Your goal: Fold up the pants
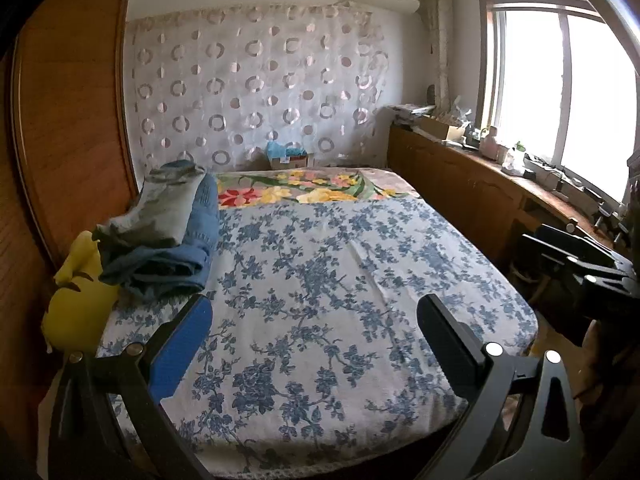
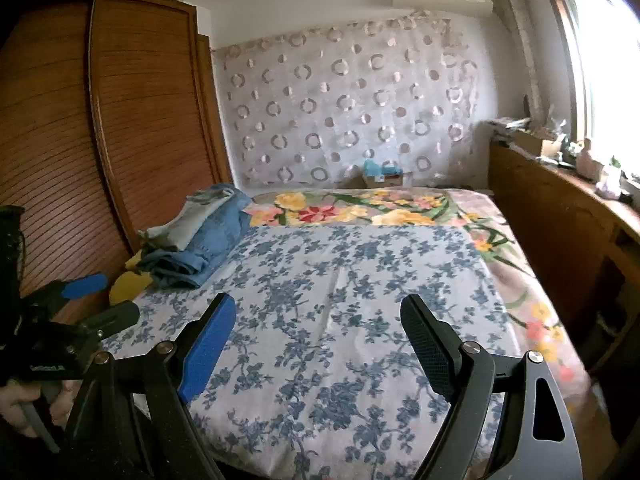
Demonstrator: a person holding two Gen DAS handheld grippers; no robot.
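Note:
A pile of folded pants lies at the bed's left edge: blue jeans (image 1: pixel 176 256) with a grey-green pair (image 1: pixel 160 208) on top. The pile also shows in the right wrist view (image 2: pixel 204 236). My left gripper (image 1: pixel 316 312) is open and empty, above the bed's near end, right of and nearer than the pile. My right gripper (image 2: pixel 318 312) is open and empty over the blue floral sheet (image 2: pixel 340 300). The left gripper also shows at the left of the right wrist view (image 2: pixel 100 300), held in a hand. The right gripper's body shows at the right edge of the left wrist view (image 1: pixel 580 256).
A yellow cloth (image 1: pixel 78 300) lies by the pile at the bed's left edge. A wooden wardrobe (image 2: pixel 120 128) stands left of the bed. A wooden counter (image 1: pixel 480 184) with clutter runs under the window on the right. A cardboard box (image 1: pixel 290 158) sits at the bed's head.

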